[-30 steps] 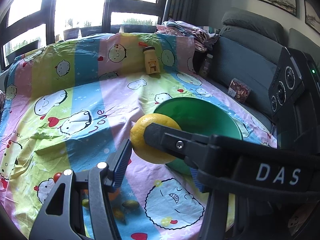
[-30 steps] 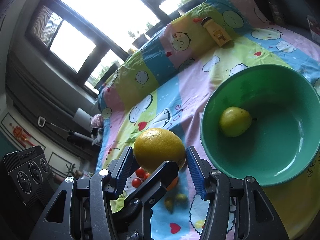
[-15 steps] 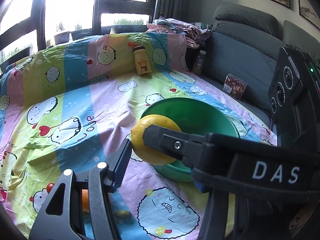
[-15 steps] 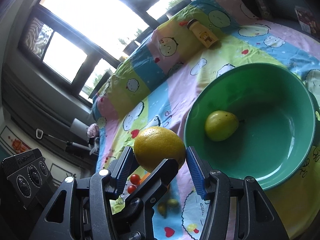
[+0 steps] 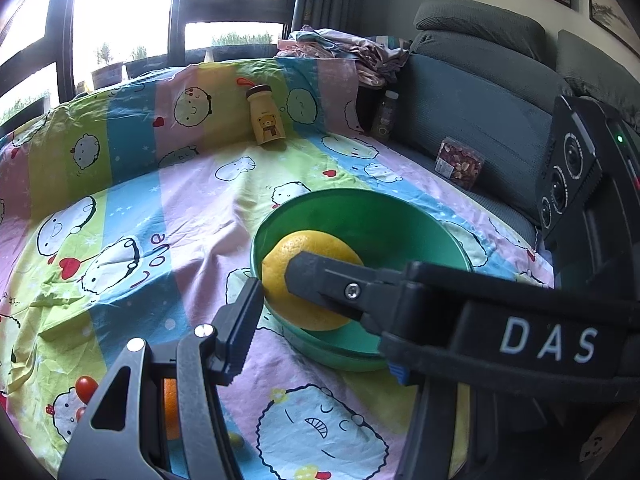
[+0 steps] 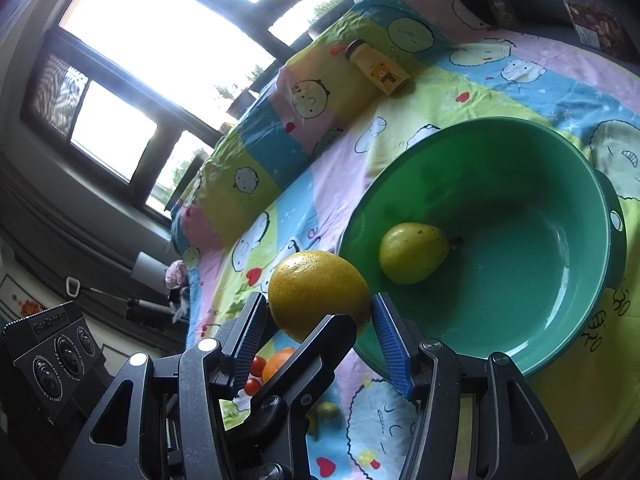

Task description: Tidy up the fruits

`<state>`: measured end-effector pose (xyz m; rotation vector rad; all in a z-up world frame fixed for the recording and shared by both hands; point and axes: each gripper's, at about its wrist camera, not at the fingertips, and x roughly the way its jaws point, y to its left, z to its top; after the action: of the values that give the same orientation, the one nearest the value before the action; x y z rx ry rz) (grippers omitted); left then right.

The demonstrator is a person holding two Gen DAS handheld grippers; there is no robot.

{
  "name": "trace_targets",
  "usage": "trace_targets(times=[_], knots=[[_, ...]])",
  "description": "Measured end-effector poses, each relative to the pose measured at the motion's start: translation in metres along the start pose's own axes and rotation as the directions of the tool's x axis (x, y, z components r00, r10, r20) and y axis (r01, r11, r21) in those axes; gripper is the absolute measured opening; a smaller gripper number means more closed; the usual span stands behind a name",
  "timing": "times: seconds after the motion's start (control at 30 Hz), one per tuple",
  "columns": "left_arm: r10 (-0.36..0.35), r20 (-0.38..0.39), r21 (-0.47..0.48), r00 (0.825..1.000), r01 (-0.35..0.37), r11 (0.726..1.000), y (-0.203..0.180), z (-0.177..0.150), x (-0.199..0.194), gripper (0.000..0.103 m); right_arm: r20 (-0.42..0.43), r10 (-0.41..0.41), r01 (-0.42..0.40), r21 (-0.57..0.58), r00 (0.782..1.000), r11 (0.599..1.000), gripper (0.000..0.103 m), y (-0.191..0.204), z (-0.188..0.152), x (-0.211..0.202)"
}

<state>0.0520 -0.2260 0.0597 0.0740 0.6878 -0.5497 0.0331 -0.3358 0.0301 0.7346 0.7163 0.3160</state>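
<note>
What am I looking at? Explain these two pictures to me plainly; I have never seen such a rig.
A person holds a two-finger grasping tool in each hand; each picture comes from a camera on one tool, looking along its fingers. The right tool pinches a big yellow citrus near a green bowl holding a pear. The left tool touches the citrus with one finger; its other is hidden. On the cartoon sheet are cherry tomatoes, an orange and a bottle.

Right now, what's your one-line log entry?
right gripper: gripping large yellow citrus fruit | left gripper: alongside, grip unclear | fruit: at green plastic bowl rim | inside: yellow-green pear
</note>
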Motion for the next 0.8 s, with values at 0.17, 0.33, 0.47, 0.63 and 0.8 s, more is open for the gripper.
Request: trace_targets(times=[0.17,0.33,0.47,0.63,0.8], knots=[[-0.017,-0.012,0.006,1.0,0.017,1.0,-0.002,0.002,0.007,0.054,0.007,-0.016,0.015,0.019,1.0,1.0,0.058,-0.005,0.001,-0.002],[-0.042,-0.02,0.01,0.999,0.043,0.999,-0.005,0.002,0.013,0.054,0.015,-0.038,0.037,0.032,0.999,0.999,0.058,-0.009,0.002,-0.004],[-0.12,-0.024,-0.014,0.992,0.12,0.993,-0.007,0.003,0.015,0.044,0.009,0.026,-0.026,0.041,1.0,0.999,0.059,-0.013,0.003,-0.004],[-0.138,-0.059,-0.035,0.989,0.136,0.99,-0.01,0.006,0.028,0.044,0.07,-0.091,0.09,0.016,0.993,0.996,0.059,-0.005,0.004,-0.01],[-0.154,-0.095,-0.068,0.984,0.148,0.987,-0.011,0.002,0.041,0.046,0.036,-0.103,0.101,0.071,0.994,0.992,0.058,-0.023,0.006,-0.004]])
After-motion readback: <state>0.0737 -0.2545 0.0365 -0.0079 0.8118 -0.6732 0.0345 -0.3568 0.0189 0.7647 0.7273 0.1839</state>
